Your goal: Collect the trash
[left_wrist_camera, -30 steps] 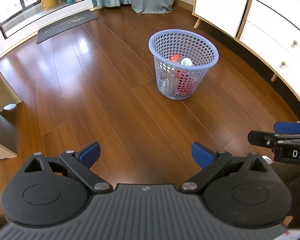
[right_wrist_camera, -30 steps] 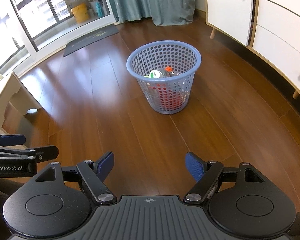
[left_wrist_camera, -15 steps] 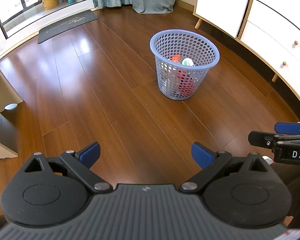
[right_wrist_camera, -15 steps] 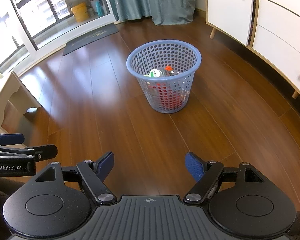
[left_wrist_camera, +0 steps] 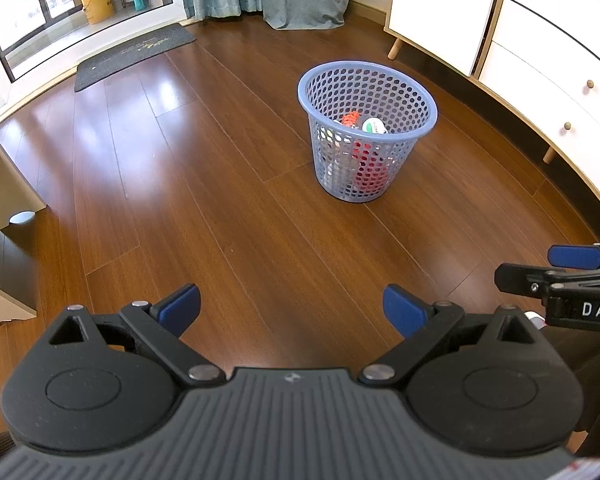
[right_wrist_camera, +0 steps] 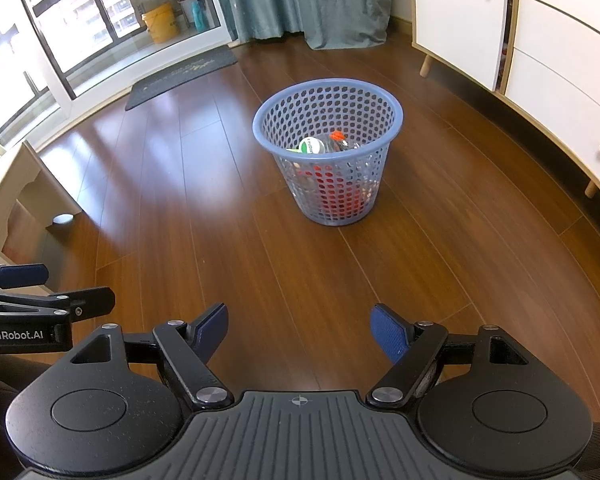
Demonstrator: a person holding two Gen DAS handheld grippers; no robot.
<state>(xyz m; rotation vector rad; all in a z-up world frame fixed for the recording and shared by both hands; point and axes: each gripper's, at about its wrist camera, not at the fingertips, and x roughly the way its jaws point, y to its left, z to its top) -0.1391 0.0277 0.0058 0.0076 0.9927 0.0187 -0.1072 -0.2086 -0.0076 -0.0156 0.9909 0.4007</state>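
Note:
A blue perforated plastic basket (left_wrist_camera: 396, 92) (right_wrist_camera: 364, 96) stands on the wooden floor ahead of both grippers. Inside it lie a clear bottle with a green-white label (left_wrist_camera: 374, 126) (right_wrist_camera: 312, 145), an orange cap (right_wrist_camera: 337, 135) and something red low down. My left gripper (left_wrist_camera: 292, 307) hovers well short of the basket, open, with nothing between its blue pads. My right gripper (right_wrist_camera: 300, 330) is likewise open and holds nothing. Each gripper shows at the edge of the other's view, the right one (left_wrist_camera: 560, 268) and the left one (right_wrist_camera: 40, 292).
White cabinets with round knobs (left_wrist_camera: 540, 40) (right_wrist_camera: 560, 60) line the right side on wooden legs. A pale wooden furniture piece (left_wrist_camera: 4, 196) (right_wrist_camera: 16, 184) stands at the left. A dark doormat (left_wrist_camera: 132, 54), teal curtains (right_wrist_camera: 308, 0) and a glass balcony door lie beyond.
Both views have tilted up slightly, so the basket sits a little higher in frame. Both grippers stay open and nothing else has moved.

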